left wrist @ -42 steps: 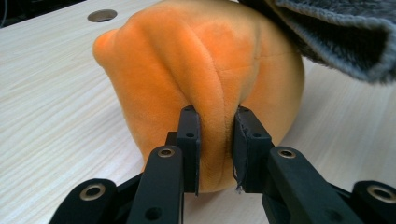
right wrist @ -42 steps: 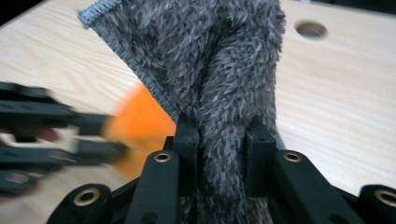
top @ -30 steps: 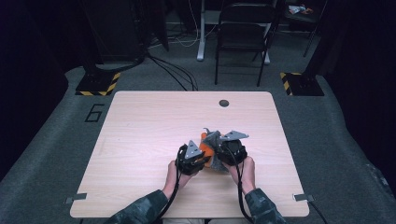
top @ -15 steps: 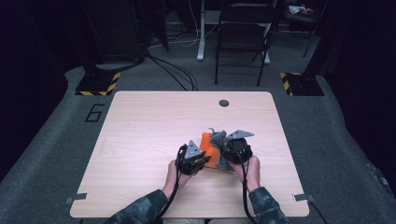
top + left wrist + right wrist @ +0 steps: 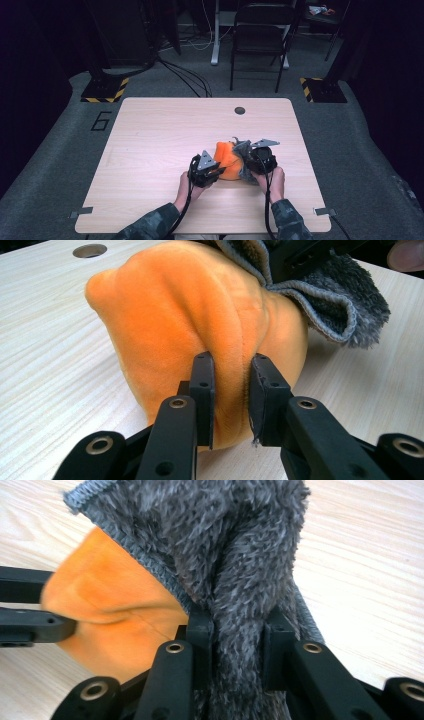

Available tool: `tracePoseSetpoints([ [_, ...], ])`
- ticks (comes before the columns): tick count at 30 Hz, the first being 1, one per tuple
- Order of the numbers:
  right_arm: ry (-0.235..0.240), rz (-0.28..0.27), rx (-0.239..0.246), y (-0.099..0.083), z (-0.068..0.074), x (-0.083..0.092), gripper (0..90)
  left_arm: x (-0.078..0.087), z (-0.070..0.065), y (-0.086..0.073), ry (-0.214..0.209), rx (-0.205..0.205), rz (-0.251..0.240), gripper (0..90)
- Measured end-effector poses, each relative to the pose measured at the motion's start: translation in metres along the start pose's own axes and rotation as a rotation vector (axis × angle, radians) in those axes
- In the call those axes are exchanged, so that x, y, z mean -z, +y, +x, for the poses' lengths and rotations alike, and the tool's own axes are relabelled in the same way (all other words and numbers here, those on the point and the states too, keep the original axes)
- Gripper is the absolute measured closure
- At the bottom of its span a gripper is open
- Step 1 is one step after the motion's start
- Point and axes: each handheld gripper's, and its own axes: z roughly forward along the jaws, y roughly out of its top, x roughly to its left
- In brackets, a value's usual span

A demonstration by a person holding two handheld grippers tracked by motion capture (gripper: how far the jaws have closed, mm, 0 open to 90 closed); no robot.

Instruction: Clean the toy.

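Pale wood bench (image 5: 150,150), rectangular, with a round grommet hole (image 5: 240,110) near its far edge; a folding chair (image 5: 260,37) stands on the grey floor beyond.

Orange plush piece (image 5: 227,160), soft and stitched along a seam, resting on the bench right of centre and toward the near side, between the two hands. Against the picture a second ago it sits slightly farther right, more of the orange showing.

Grey fleece cloth (image 5: 245,155), shaggy with a knitted hem, draped over the far and right side of the orange plush piece and touching it.

Left claw (image 5: 230,390): closed on a fold of the orange plush piece, both pads pressing its seam. Position unchanged from the earlier picture.

Right claw (image 5: 235,640): closed on a bunched ridge of the grey fleece cloth. It has shifted a little to the right since the earlier picture.
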Motion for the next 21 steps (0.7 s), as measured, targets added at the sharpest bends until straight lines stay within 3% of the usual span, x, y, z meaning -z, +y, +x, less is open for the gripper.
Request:
tracePoseSetpoints([
  [12, -0.051, 0.050, -0.057, -0.012, -0.021, -0.009, 71.8, 0.000, 0.001, -0.001, 0.000, 0.002, 0.003, 74.8],
  [17, -0.091, 0.124, -0.059, -0.022, -0.030, -0.022, 71.6, 0.001, 0.007, -0.002, 0.007, 0.014, 0.005, 74.8],
  [19, -0.074, 0.135, -0.079, -0.026, -0.033, -0.027, 71.6, 0.001, 0.009, -0.003, 0.005, 0.035, 0.001, 74.8],
  [21, -0.078, 0.127, -0.071, -0.023, -0.034, -0.024, 71.5, 0.002, 0.010, -0.003, 0.007, 0.034, 0.002, 74.7],
])
